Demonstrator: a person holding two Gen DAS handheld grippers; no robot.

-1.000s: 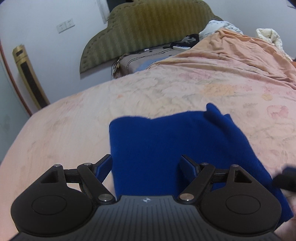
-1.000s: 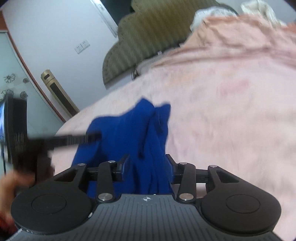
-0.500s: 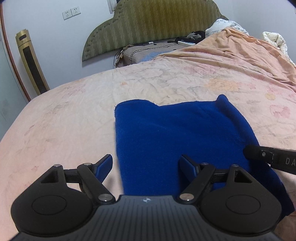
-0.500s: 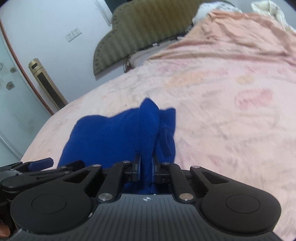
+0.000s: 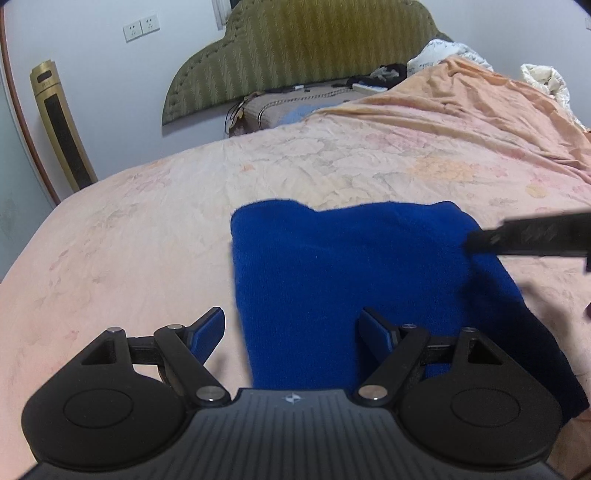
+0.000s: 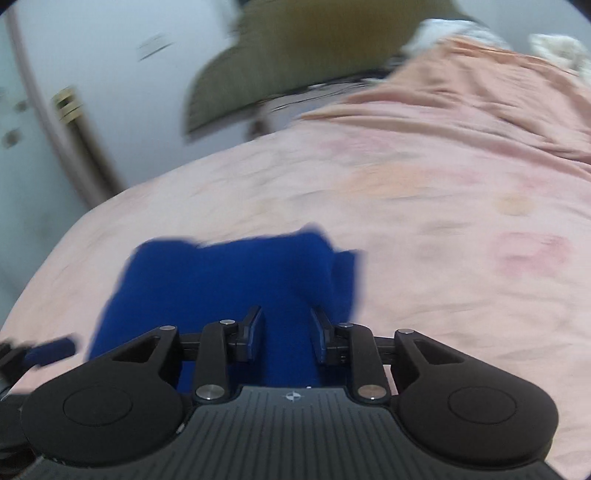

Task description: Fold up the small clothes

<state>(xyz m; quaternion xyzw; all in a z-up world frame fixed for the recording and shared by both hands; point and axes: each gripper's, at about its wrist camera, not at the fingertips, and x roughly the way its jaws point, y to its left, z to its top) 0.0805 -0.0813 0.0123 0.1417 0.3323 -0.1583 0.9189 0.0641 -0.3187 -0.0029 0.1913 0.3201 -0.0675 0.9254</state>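
Bed: covered by a wrinkled pink flowered sheet; a green headboard is seen behind it.
Blue garment: laid flat on the bed, folded over, just ahead of both claws.
Left claw: held wide, nothing gripped, the garment's near edge seen between its fingers.
Right claw: narrow gap, jaws just opened, cloth lying below, not pinched.

A home bedroom. A wide bed in a peach floral sheet meets a padded olive headboard. Wall sockets sit beside it.
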